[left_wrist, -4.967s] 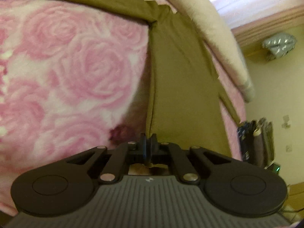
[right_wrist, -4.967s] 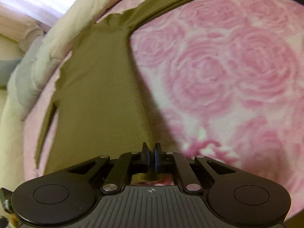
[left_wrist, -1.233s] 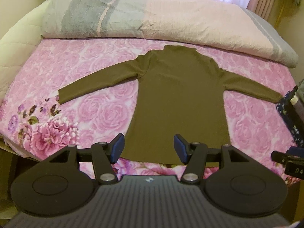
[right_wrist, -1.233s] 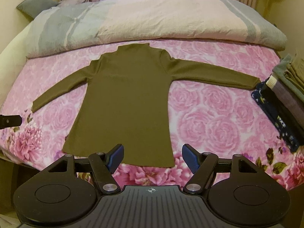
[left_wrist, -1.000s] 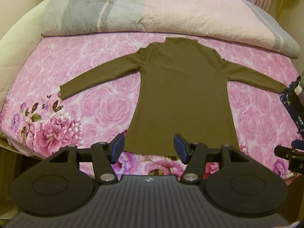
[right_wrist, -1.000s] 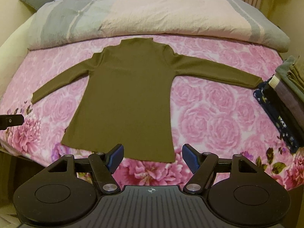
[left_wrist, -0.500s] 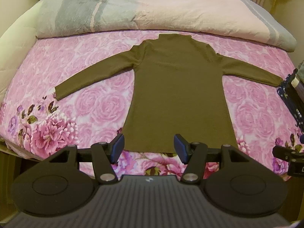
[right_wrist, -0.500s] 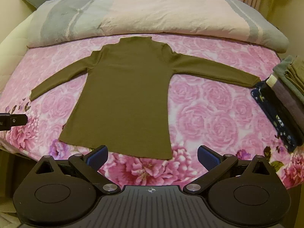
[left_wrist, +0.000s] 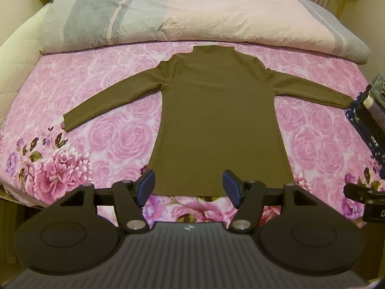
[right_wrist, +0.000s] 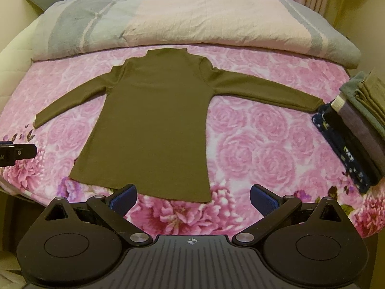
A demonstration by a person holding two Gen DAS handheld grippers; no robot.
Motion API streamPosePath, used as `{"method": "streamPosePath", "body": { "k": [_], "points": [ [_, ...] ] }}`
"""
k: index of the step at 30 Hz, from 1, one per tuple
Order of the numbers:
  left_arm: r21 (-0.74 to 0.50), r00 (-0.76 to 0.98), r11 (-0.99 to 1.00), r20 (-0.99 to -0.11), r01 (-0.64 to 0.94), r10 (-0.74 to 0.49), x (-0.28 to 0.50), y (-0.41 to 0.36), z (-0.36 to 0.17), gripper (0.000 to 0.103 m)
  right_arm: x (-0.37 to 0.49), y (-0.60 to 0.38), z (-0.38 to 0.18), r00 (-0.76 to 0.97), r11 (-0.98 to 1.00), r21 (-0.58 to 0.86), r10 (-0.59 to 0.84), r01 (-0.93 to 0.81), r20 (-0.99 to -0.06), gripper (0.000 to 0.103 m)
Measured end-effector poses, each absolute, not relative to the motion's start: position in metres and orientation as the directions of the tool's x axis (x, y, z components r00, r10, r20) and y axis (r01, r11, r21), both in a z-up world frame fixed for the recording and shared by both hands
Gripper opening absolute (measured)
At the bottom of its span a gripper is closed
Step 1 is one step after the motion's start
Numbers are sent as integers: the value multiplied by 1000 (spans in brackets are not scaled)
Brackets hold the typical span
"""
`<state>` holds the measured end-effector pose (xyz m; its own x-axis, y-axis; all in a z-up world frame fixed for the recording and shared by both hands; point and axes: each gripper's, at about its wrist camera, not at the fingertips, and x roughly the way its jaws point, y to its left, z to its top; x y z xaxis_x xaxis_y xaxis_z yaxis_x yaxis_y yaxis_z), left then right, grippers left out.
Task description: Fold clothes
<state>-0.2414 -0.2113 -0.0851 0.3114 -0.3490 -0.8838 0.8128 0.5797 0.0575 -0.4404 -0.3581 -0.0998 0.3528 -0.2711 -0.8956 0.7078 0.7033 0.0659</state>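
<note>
Hovering over the near edge of the bed, both tools look down on an olive long-sleeved top (left_wrist: 219, 125) laid flat on the pink rose blanket (left_wrist: 115, 134), collar toward the rolled duvet (left_wrist: 204, 14), hem nearest, both sleeves spread wide. The left gripper (left_wrist: 188, 186) has just been easing its jaws wider, nothing between them, and the hem sits beyond the blue pads. The right gripper (right_wrist: 193, 198) has just been spreading too, jaws now fully apart and empty, above the hem's right corner.

My read: the spreading is done and the 1st fold comes next. To do it well, take 1 sleeve at the cuff and 1 point at the shoulder, and lay it across the body so the edge runs straight from collar to hem. Pinch only the top layer's edge, low to the blanket, so the rest stays flat. Watch the right cuff: it lies just beside the stack of folded clothes (right_wrist: 356, 125), so lift it clear before swinging it inward.
</note>
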Motion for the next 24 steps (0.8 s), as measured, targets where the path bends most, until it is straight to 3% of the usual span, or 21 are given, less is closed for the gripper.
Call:
{"method": "streamPosePath", "body": {
  "k": [24],
  "points": [
    [43,286,625,-912,779,-293,-223,-208,-95,61,-412,-370,-106,339,737,77,-212,671,-917,103]
  ]
}}
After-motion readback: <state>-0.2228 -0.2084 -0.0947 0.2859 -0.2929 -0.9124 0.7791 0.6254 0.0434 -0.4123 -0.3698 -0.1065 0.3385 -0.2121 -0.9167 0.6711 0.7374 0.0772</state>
